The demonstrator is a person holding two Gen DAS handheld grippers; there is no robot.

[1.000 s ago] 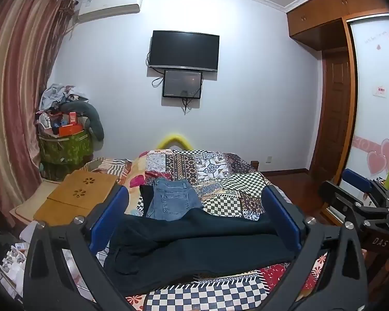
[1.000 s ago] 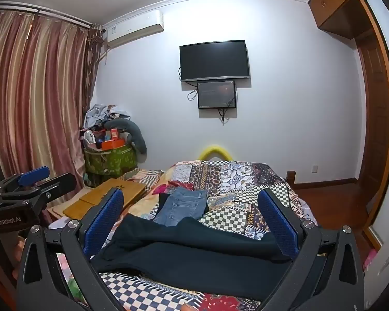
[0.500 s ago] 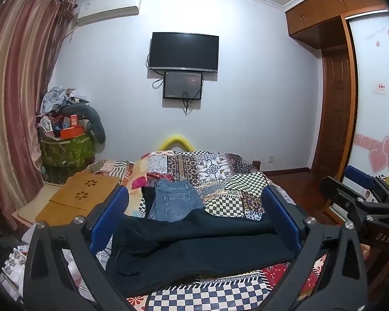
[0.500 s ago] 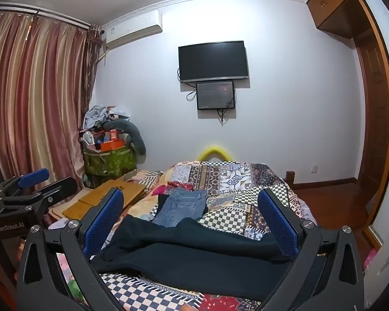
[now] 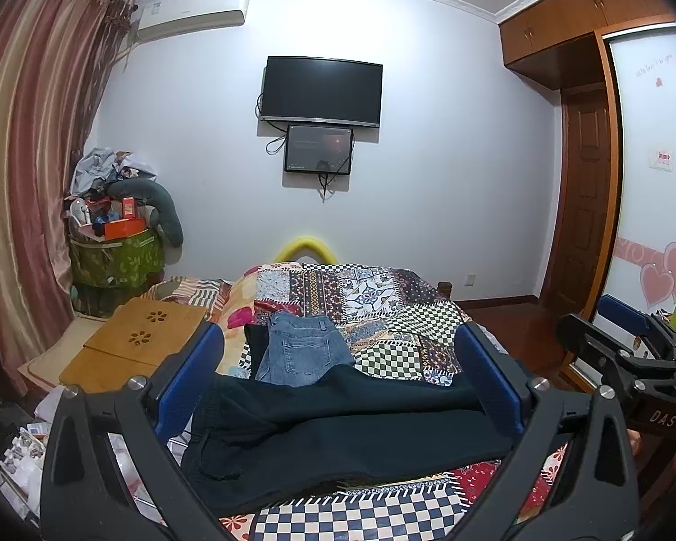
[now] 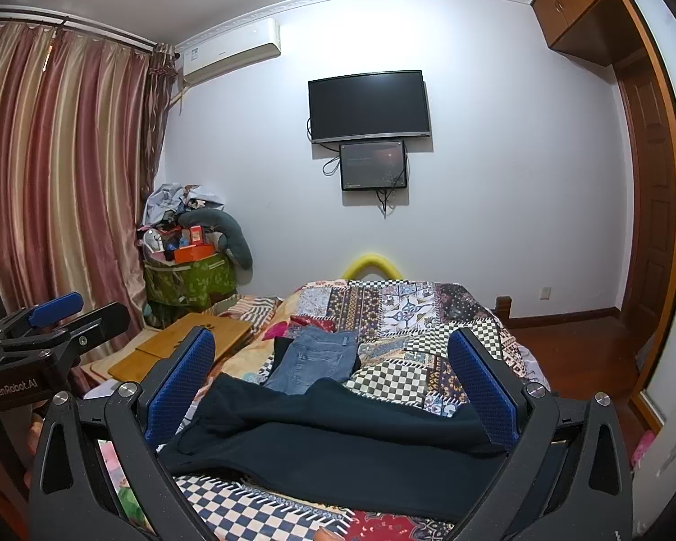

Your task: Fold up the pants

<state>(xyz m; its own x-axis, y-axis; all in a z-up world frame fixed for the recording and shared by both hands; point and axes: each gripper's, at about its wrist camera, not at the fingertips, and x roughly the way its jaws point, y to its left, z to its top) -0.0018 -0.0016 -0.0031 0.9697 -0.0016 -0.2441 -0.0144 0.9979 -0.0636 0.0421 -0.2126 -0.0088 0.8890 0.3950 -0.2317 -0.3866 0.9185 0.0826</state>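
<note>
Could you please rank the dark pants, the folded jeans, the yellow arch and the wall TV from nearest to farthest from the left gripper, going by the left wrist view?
1. dark pants: spread on the bed right below the left gripper.
2. folded jeans: just beyond, slightly left.
3. yellow arch: at the bed's far end.
4. wall TV: high on the far wall.

Both our grippers are the same build: black skeletal frames with triangle cutouts, silver screws at the joints, textured blue pads. Our left gripper [image 5: 338, 383] has "GenRobot.AI" printed white on its body, our right gripper [image 6: 333, 387] says "DAS".
</note>
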